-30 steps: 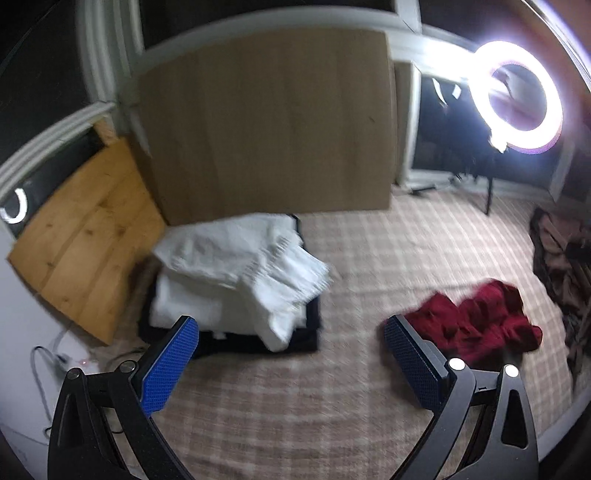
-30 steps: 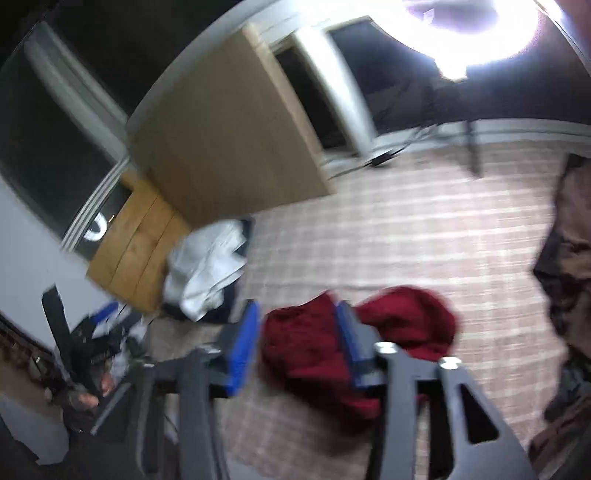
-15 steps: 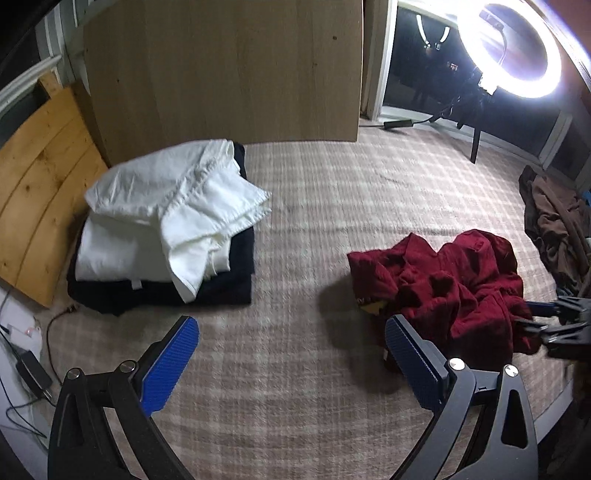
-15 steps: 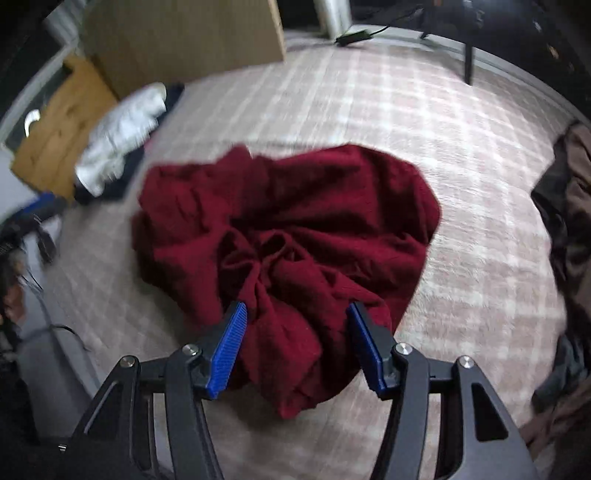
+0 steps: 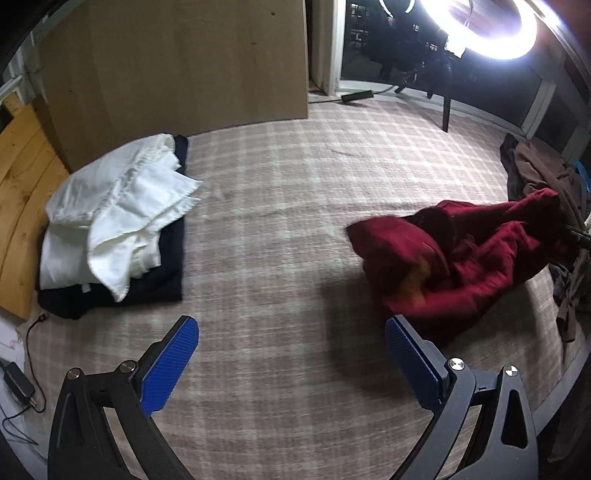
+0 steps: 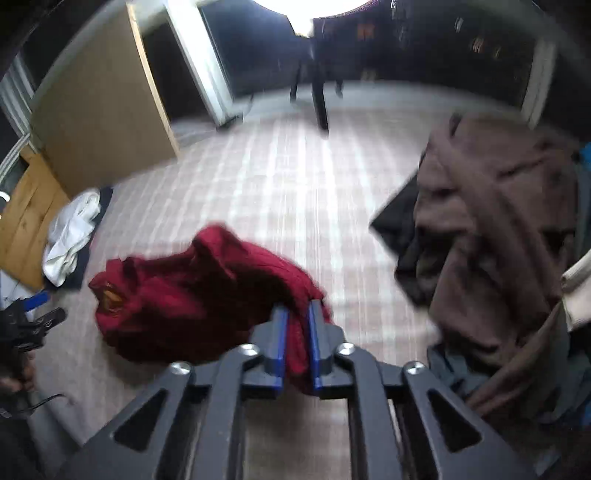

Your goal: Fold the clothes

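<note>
One stack of folded white and dark cloth [image 5: 110,229] already lies at nine o'clock on the beige checked carpet [image 5: 280,206]. The brown heap [image 6: 498,236] and the crumpled, soft dark red sweater [image 6: 192,295] at centre remain unfolded. The right gripper [image 6: 295,325] is closing its fingers on the sweater's edge; the left gripper [image 5: 291,354] stands wide open and empty.

Plaid carpet [image 5: 280,206]; bright ring light [image 5: 480,22] on stand; tan wooden panel [image 5: 177,62] upright; pine board [image 5: 18,206] leaning at left; charger cable [image 5: 18,384].
</note>
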`<action>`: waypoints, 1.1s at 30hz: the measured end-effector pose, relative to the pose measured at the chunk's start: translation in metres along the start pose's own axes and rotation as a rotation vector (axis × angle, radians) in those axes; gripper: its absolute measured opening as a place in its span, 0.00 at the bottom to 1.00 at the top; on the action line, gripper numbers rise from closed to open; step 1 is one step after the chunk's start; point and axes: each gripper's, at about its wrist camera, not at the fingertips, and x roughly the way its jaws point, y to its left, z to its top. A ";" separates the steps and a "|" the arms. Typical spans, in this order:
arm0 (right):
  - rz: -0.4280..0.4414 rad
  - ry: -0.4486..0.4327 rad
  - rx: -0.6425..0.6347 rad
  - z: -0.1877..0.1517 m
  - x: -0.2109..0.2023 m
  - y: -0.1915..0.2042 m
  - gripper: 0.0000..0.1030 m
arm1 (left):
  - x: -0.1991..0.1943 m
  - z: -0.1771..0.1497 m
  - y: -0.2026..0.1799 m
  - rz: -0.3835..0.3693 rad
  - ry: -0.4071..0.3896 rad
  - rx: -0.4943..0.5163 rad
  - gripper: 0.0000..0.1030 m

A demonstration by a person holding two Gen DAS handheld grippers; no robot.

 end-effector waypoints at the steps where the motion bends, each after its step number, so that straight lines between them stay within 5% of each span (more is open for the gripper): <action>1: -0.014 0.024 -0.010 -0.001 0.004 -0.002 0.28 | 0.003 0.002 -0.004 -0.011 0.006 0.002 0.99; 4: -0.085 0.027 -0.054 -0.005 0.011 0.005 0.30 | 0.008 0.008 -0.015 -0.020 0.004 0.018 0.99; 7: -0.013 0.029 -0.076 -0.010 0.023 0.025 0.30 | 0.015 0.014 -0.021 -0.009 0.009 0.032 0.99; 10: 0.035 0.050 -0.182 -0.014 0.033 0.059 0.48 | 0.021 0.018 -0.022 -0.023 0.023 0.036 0.99; 15: 0.003 0.031 -0.305 -0.005 0.054 0.100 0.49 | 0.040 0.027 -0.039 -0.044 0.043 0.071 0.99; 20: 0.123 -0.001 -0.289 0.026 0.056 0.113 0.49 | 0.050 0.031 -0.054 -0.040 0.059 0.107 0.87; 28: 0.134 0.045 -0.522 0.066 0.112 0.191 0.49 | 0.020 0.018 -0.015 -0.004 0.031 0.029 0.87; 30: 0.153 0.077 -0.559 0.068 0.131 0.203 0.37 | 0.012 0.013 0.002 0.017 0.026 -0.005 0.87; 31: 0.170 0.101 -0.563 0.068 0.137 0.205 0.06 | 0.009 0.011 0.010 0.026 0.023 -0.020 0.87; 33: 0.198 0.132 -0.531 0.072 0.140 0.200 0.04 | 0.003 0.005 0.023 0.042 0.017 -0.050 0.87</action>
